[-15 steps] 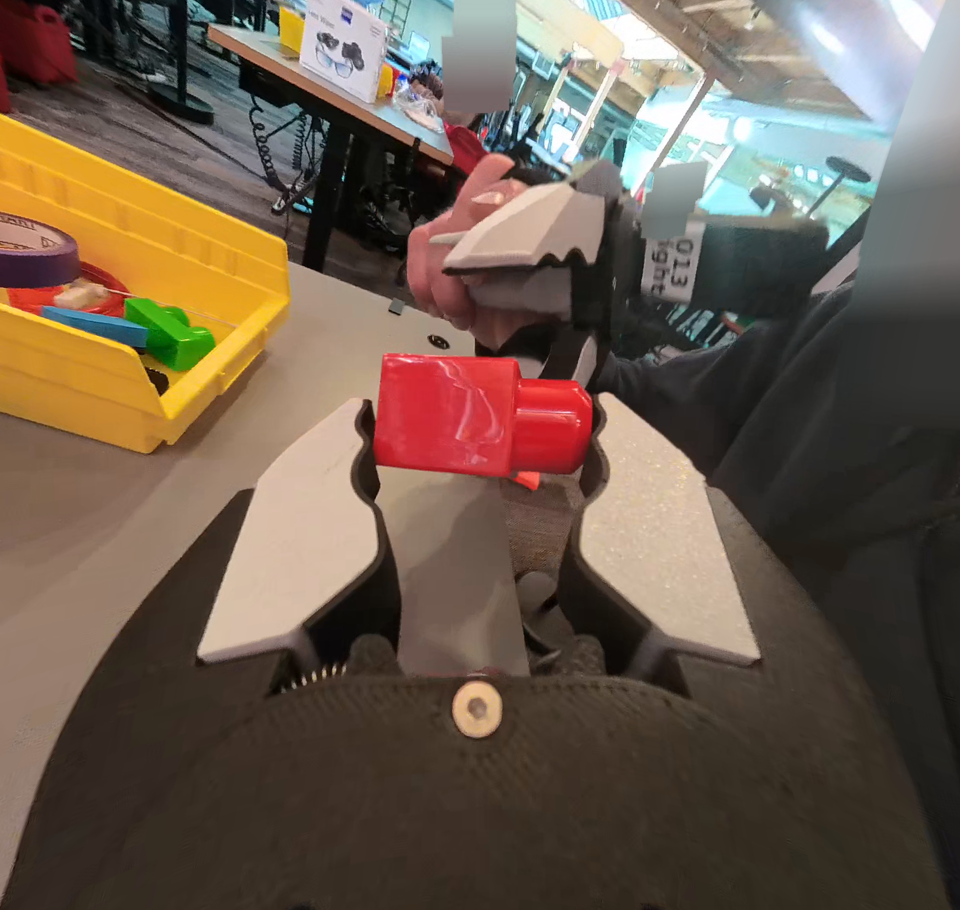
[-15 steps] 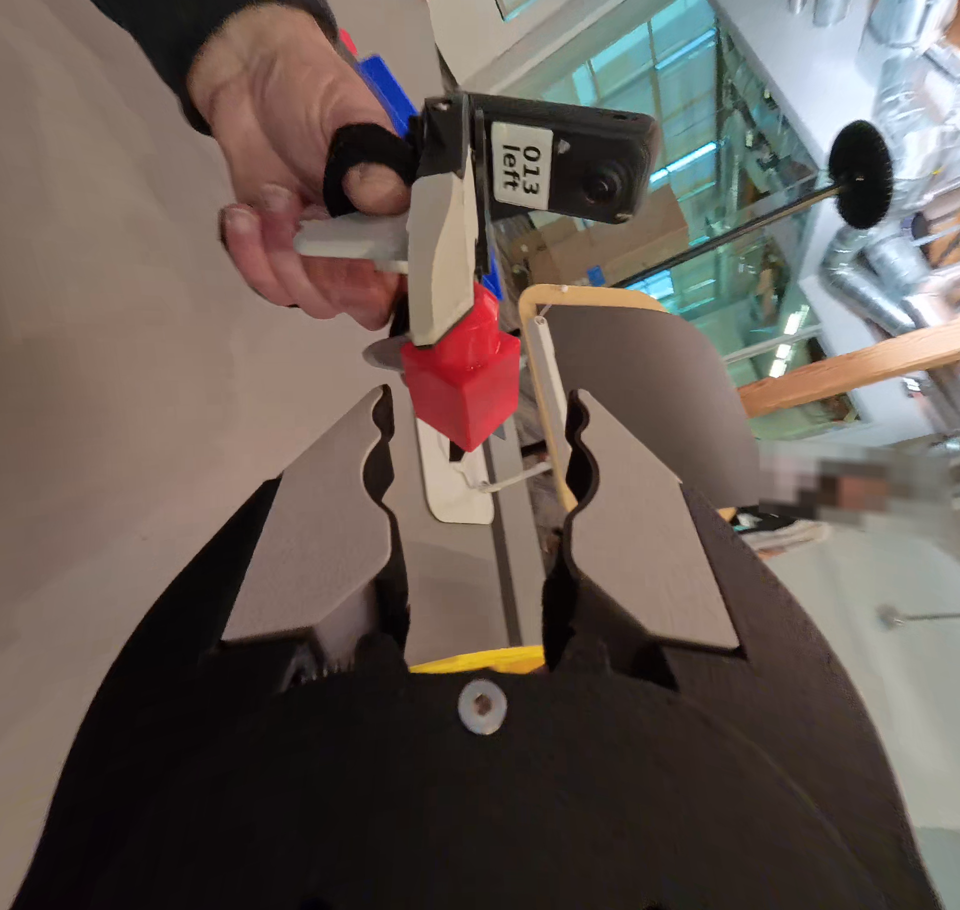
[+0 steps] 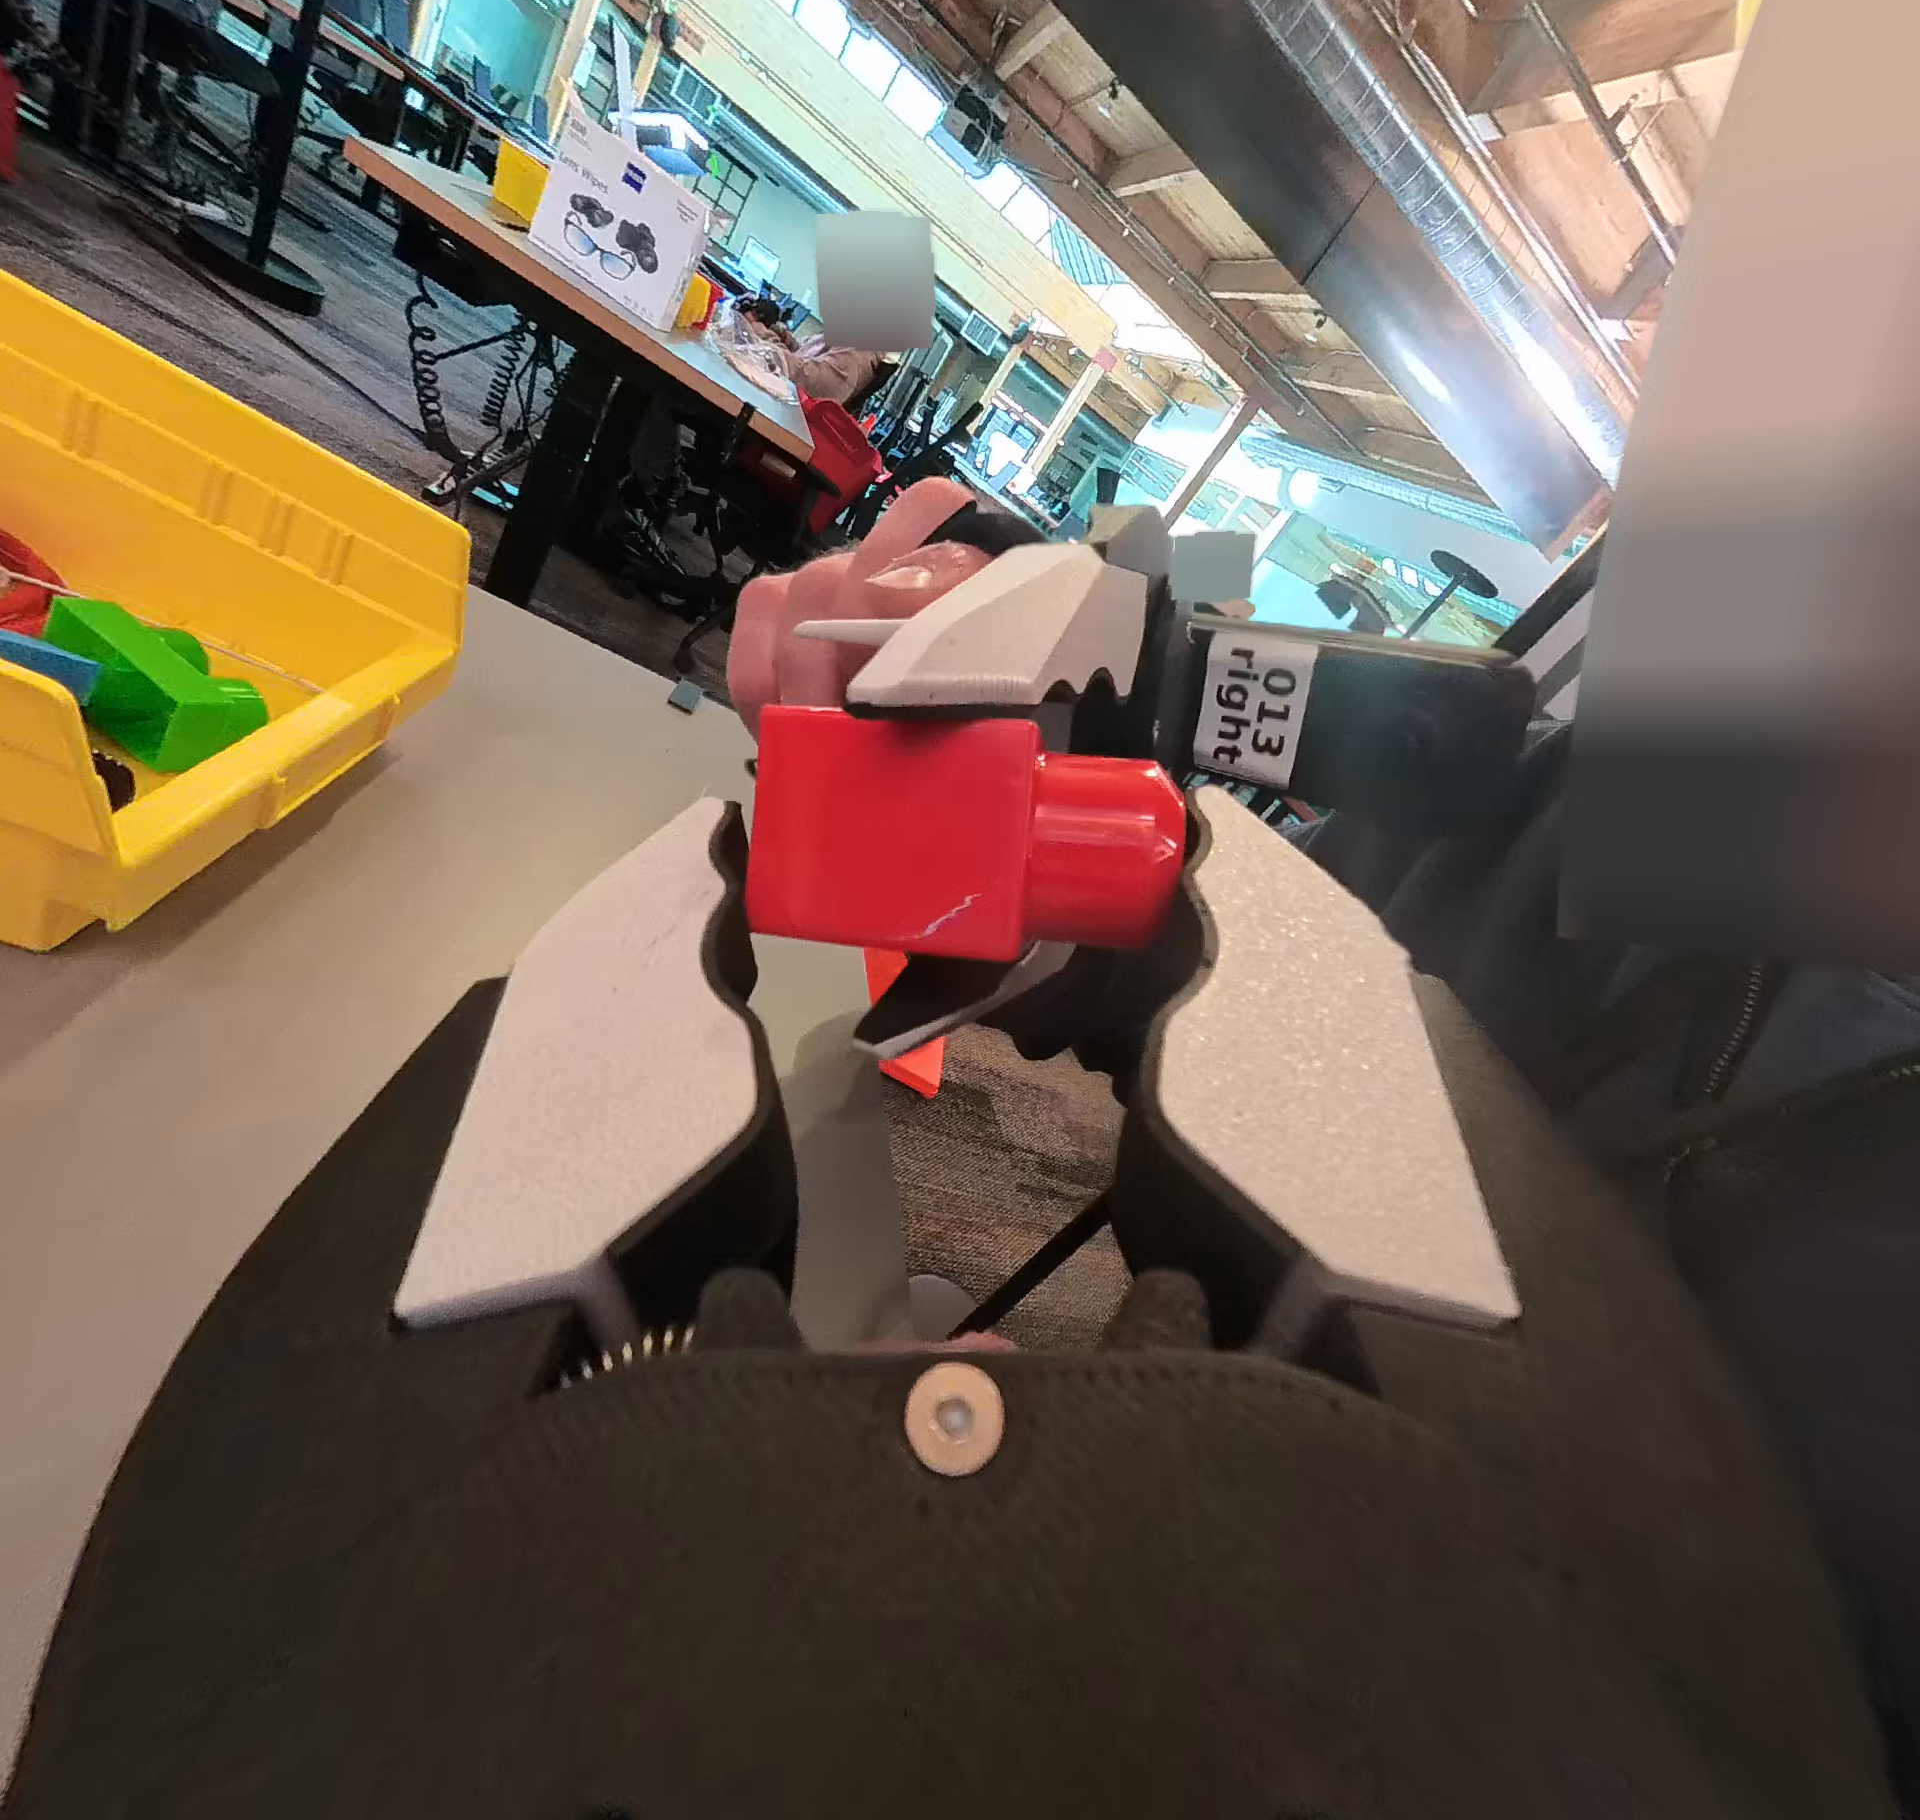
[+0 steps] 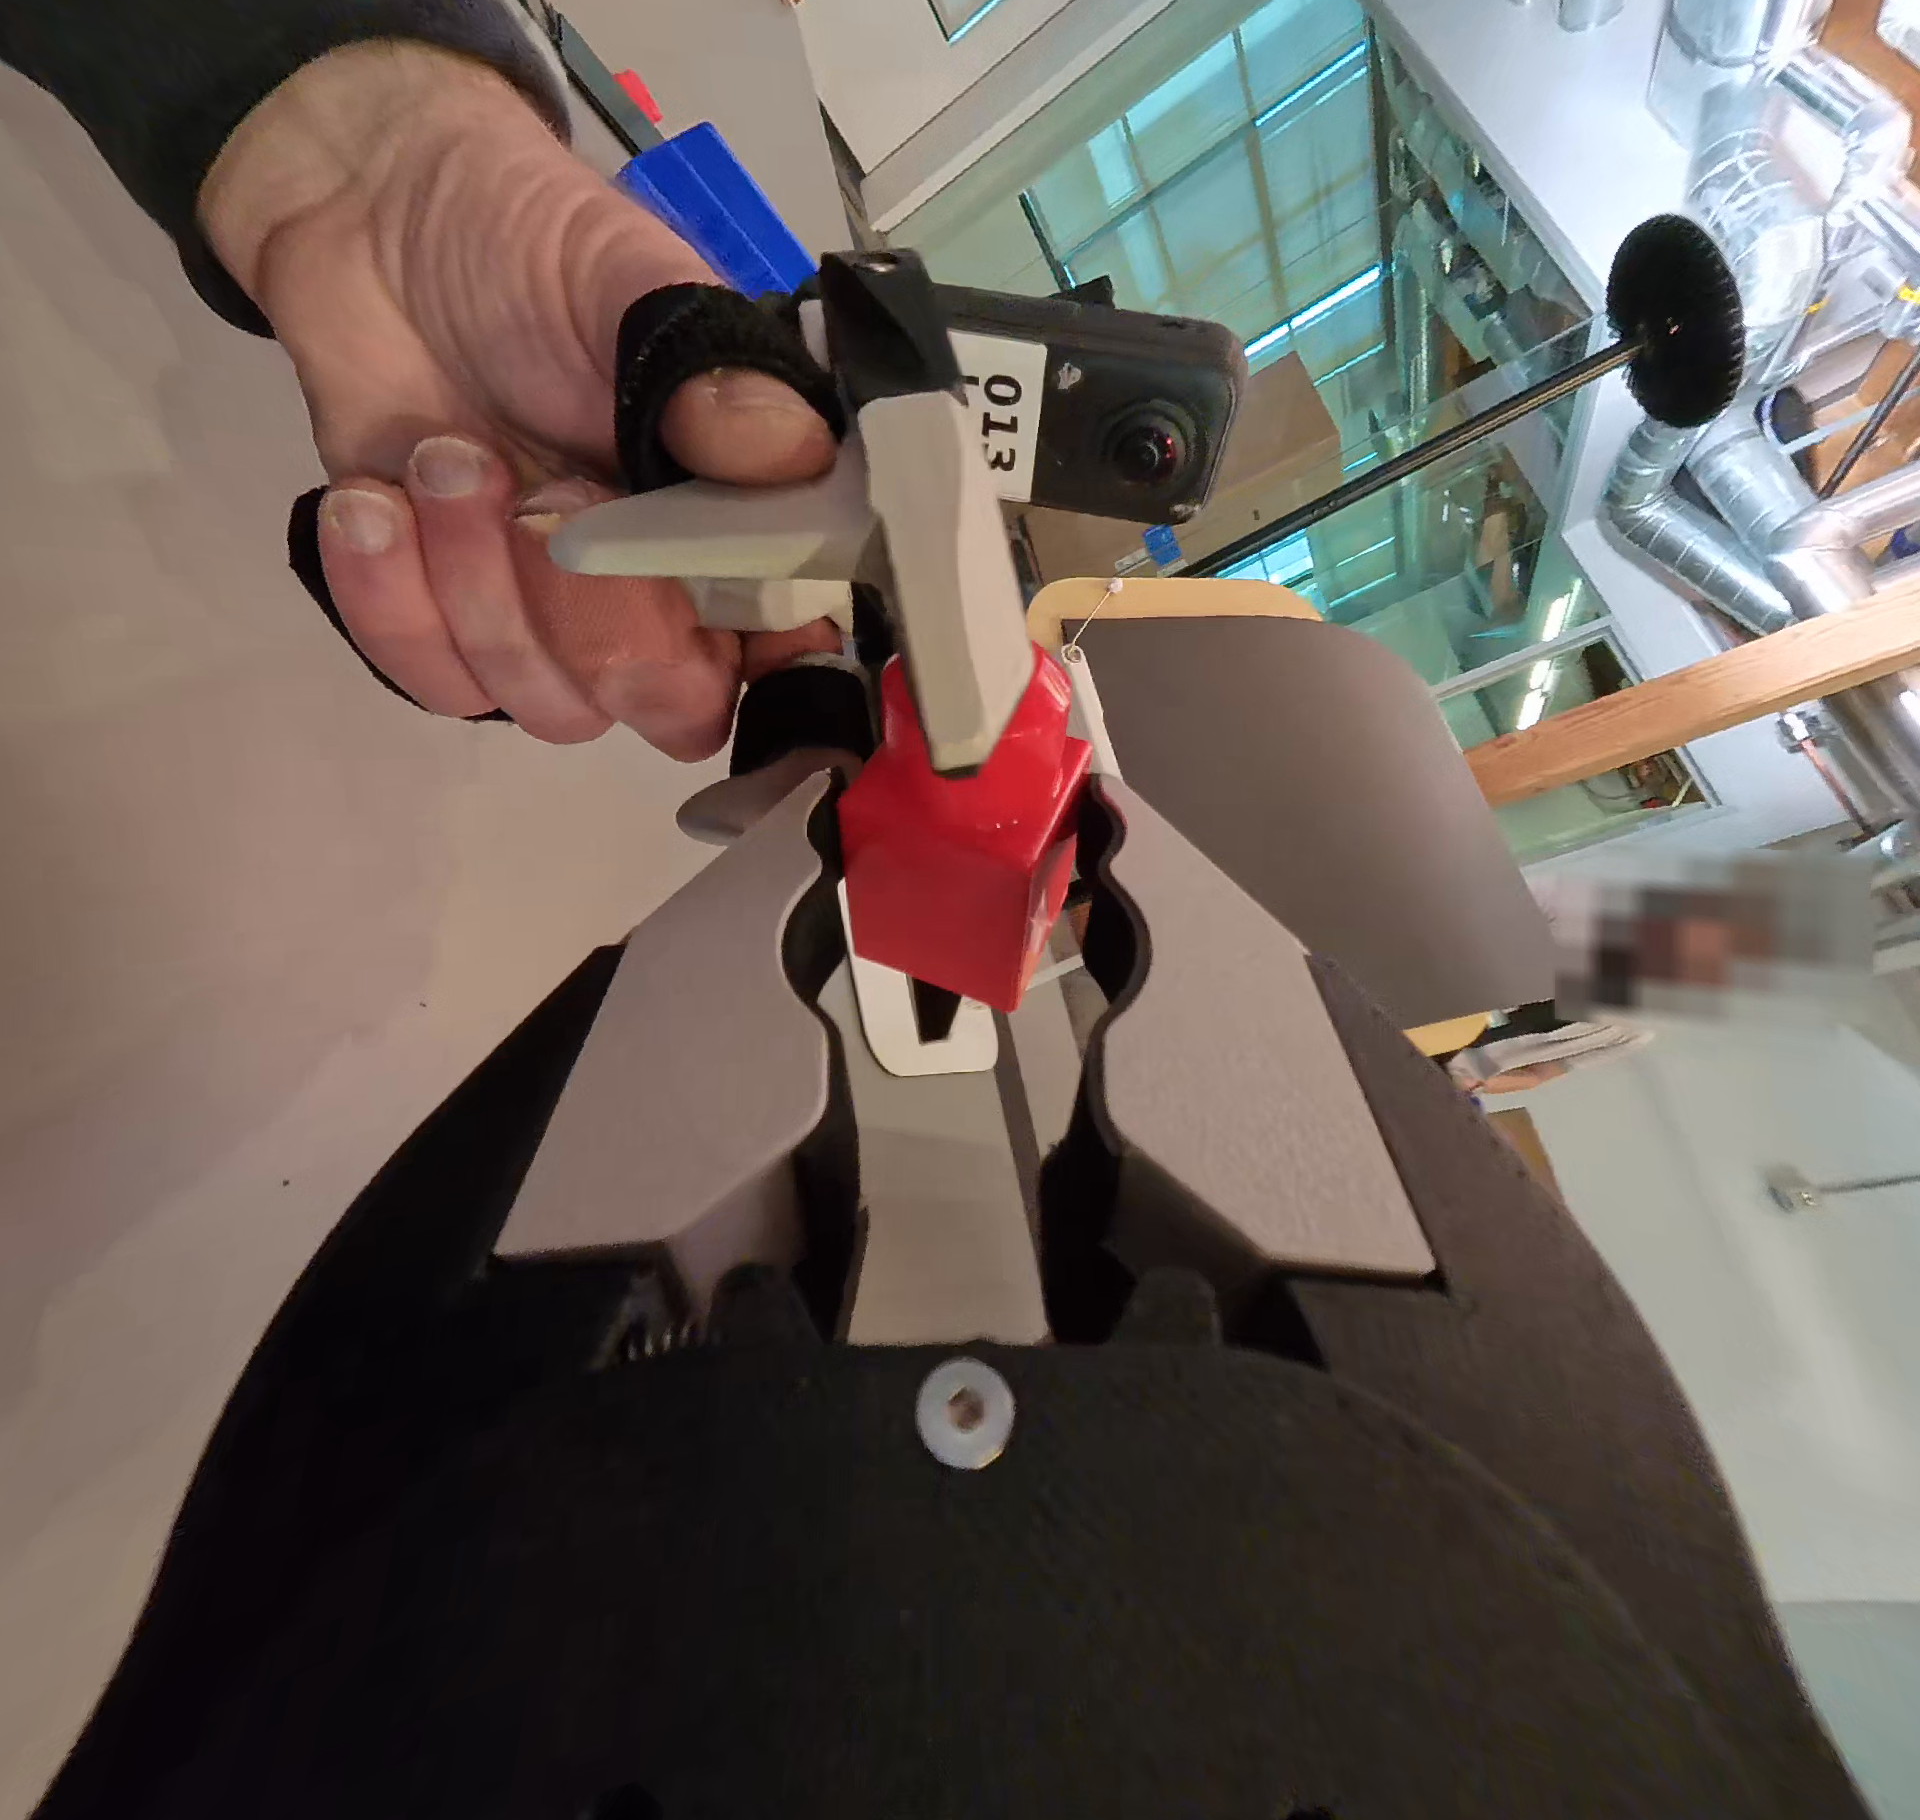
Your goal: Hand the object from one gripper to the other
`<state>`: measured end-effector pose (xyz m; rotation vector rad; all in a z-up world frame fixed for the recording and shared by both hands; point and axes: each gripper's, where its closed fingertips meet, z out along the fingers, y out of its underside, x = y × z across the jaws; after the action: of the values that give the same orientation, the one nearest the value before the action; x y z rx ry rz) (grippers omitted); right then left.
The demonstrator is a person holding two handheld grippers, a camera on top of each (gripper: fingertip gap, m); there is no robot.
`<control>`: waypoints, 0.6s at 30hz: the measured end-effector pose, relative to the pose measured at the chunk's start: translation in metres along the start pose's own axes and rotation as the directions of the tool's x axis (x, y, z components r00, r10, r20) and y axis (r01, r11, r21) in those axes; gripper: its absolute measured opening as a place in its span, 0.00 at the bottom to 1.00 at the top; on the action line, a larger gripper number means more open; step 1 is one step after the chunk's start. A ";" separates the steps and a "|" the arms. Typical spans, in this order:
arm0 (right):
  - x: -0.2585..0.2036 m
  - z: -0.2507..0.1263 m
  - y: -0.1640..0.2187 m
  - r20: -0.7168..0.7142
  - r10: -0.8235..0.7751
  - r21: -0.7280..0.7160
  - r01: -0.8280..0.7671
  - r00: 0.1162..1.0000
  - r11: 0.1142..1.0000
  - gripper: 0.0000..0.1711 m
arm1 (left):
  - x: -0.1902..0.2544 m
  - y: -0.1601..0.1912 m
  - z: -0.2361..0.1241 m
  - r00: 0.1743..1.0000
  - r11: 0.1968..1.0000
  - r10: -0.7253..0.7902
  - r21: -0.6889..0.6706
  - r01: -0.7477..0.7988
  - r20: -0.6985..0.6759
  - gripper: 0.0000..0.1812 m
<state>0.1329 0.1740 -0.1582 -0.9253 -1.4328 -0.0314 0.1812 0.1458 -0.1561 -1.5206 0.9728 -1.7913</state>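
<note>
Handover mid-way: your left gripper [image 3: 961, 861] clamps the red block [image 3: 914, 840], mid-frame, end to end. Your right gripper [image 4: 961, 856] brackets its square end, fingers around it; firm contact unclear. Left to do: right closes, left lets go.

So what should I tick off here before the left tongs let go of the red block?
1. Left tongs clamp the red block end to end: ok.
2. Block sits between the fingers of the right tongs: ok.
3. Right tongs pressed firmly on both faces: cannot tell; contact looks close, not certain.
4. The two pairs take different faces, right above and below, left at the ends: ok.
5. Yellow bin stands aside from the handover: ok.
</note>
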 end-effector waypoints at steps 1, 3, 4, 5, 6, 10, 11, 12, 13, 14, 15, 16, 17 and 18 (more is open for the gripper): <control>0.002 -0.001 0.001 0.007 0.025 -0.002 -0.025 1.000 1.000 0.24 | 0.000 0.000 0.000 1.000 1.000 0.016 -0.009 -0.016 0.002 0.42; 0.006 -0.004 0.003 0.014 0.078 0.007 -0.078 0.997 0.997 0.24 | -0.007 -0.001 -0.003 0.992 0.995 0.100 -0.028 -0.098 0.074 0.45; 0.007 -0.006 0.004 0.030 0.112 0.011 -0.112 0.993 0.994 0.24 | -0.010 -0.002 -0.006 0.981 0.988 0.153 -0.045 -0.149 0.117 0.49; 0.007 -0.007 0.005 0.059 0.159 0.016 -0.160 0.986 0.987 0.24 | -0.011 -0.003 -0.009 0.964 0.975 0.217 -0.072 -0.208 0.156 0.51; 0.005 -0.008 0.006 0.106 0.213 0.026 -0.217 0.971 0.976 0.24 | -0.013 -0.004 -0.012 0.935 0.955 0.293 -0.103 -0.277 0.200 0.51; 0.002 -0.012 0.001 0.273 0.410 0.077 -0.444 0.871 0.893 0.24 | -0.019 -0.004 -0.021 0.713 0.770 0.635 -0.318 -0.554 0.296 0.49; 0.003 -0.013 0.001 0.306 0.450 0.081 -0.494 0.839 0.866 0.24 | -0.020 -0.002 -0.021 0.645 0.705 0.706 -0.378 -0.600 0.294 0.50; 0.002 -0.014 0.000 0.344 0.475 0.082 -0.530 0.810 0.844 0.24 | -0.020 -0.002 -0.021 0.577 0.643 0.763 -0.425 -0.637 0.290 0.50; 0.000 -0.015 -0.001 0.388 0.497 0.078 -0.565 0.776 0.822 0.24 | -0.019 -0.002 -0.020 0.507 0.577 0.815 -0.466 -0.670 0.280 0.50; -0.001 -0.015 -0.002 0.419 0.520 0.071 -0.598 0.744 0.798 0.24 | -0.020 -0.002 -0.020 0.428 0.505 0.863 -0.513 -0.695 0.269 0.50; -0.003 -0.015 -0.002 0.449 0.543 0.062 -0.631 0.710 0.773 0.24 | -0.022 -0.003 -0.019 0.340 0.429 0.903 -0.561 -0.708 0.261 0.51; -0.005 -0.016 -0.004 0.491 0.567 0.046 -0.670 0.661 0.741 0.24 | -0.025 -0.004 -0.019 0.240 0.345 0.938 -0.606 -0.716 0.249 0.51; -0.006 -0.016 -0.006 0.530 0.597 0.030 -0.717 0.602 0.696 0.24 | -0.026 -0.005 -0.018 0.142 0.260 0.963 -0.644 -0.720 0.230 0.51; -0.006 -0.017 -0.009 0.571 0.626 0.016 -0.769 0.532 0.639 0.24 | -0.027 -0.004 -0.016 0.056 0.184 0.977 -0.674 -0.716 0.207 0.51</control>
<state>0.1405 0.1556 -0.1567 -1.2901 -1.3793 1.1009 0.1708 0.1725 -0.1695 -1.0463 1.4780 -0.0747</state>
